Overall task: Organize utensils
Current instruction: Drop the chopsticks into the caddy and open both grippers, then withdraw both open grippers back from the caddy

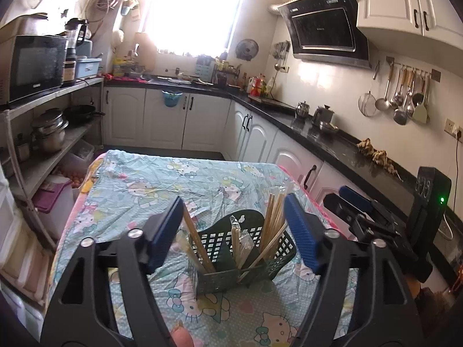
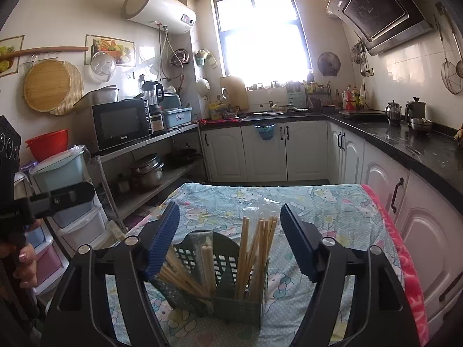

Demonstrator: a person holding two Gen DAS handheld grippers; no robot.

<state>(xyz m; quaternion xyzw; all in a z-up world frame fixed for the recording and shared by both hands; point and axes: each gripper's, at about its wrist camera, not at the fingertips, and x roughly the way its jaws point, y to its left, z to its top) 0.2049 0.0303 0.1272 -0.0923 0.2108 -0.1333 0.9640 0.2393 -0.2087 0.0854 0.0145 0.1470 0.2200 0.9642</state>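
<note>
A dark green perforated utensil holder stands on the table with the Hello Kitty cloth. It has several compartments. Wooden chopsticks stand in its right compartment, wrapped utensils in the middle, and more chopsticks lean in the left one. My left gripper is open and empty, its blue fingers on either side of the holder. In the right wrist view the holder and its chopsticks sit between the fingers of my open, empty right gripper. The right gripper also shows in the left wrist view.
A black counter with white cabinets runs along the right and far walls. A metal shelf with a microwave and pots stands to the left. Plastic drawers stand by the table's left side. A pink towel lies along the table's right edge.
</note>
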